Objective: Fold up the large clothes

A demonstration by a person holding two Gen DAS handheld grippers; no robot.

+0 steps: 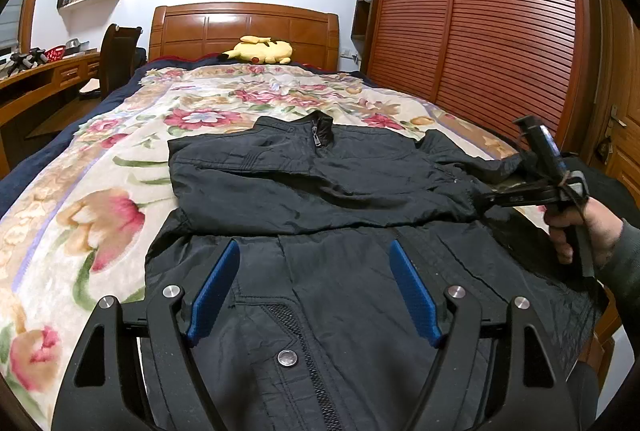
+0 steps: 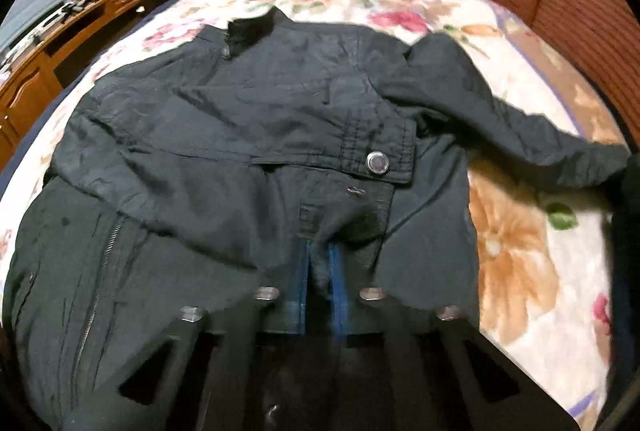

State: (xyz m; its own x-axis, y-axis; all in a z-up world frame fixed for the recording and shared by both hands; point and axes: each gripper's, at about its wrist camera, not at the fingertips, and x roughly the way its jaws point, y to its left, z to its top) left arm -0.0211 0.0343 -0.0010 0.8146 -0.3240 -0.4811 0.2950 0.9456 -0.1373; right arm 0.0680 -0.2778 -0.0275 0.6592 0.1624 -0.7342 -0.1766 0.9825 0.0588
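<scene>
Right gripper (image 2: 320, 271) fingers pinch jacket (image 2: 248, 103) fabric.

Black jacket (image 2: 248, 135) spread on floral bedspread (image 2: 520, 271), one sleeve folded across chest, right gripper (image 2: 320, 271) pinching cuff fabric, blurred.

the left wrist view looks from low over the bed's (image 1: 80, 159) foot toward the headboard (image 1: 244, 27), close above the jacket (image 1: 320, 191). the right wrist view faces likewise, nearer. both share jacket, bed and headboard.
</scene>
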